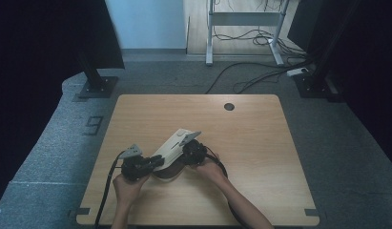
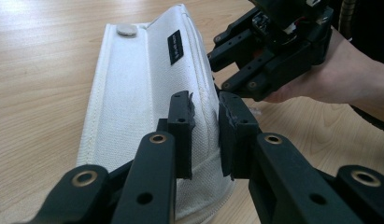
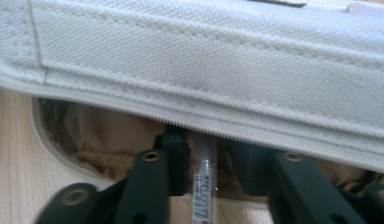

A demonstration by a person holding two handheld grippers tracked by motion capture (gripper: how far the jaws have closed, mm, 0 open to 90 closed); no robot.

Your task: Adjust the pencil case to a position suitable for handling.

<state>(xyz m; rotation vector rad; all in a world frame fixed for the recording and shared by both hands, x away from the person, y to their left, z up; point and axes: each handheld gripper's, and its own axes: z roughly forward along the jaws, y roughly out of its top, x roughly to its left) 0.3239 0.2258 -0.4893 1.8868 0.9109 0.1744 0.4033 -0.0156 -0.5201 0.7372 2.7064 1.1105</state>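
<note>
The left gripper (image 2: pixel 206 123) has its two black jaws pinched on a raised fold of white canvas near the end of a pencil case (image 2: pixel 147 93), the fabric squeezed in the narrow gap between the pads. The right gripper (image 3: pixel 206 154) reaches into the unzipped opening of the same case, its jaws set slightly apart on either side of a slim clear-barrelled pen (image 3: pixel 203 182); whether the pads actually press on the pen cannot be told, since the tips are half hidden under the zipper edge. Inside the opening the lining is tan and crumpled. In the left gripper view the case has a round metal snap (image 2: pixel 127 30) at its far end and a small black label (image 2: pixel 174 46) on its side, and the right gripper sits just beside its right flank with the person's hand (image 2: pixel 330 77) behind it. From the high view the pencil case lies diagonally near the middle of the wooden table (image 1: pixel 260 143), toward the person's edge, between the two grippers, with both forearms coming in from below.
</note>
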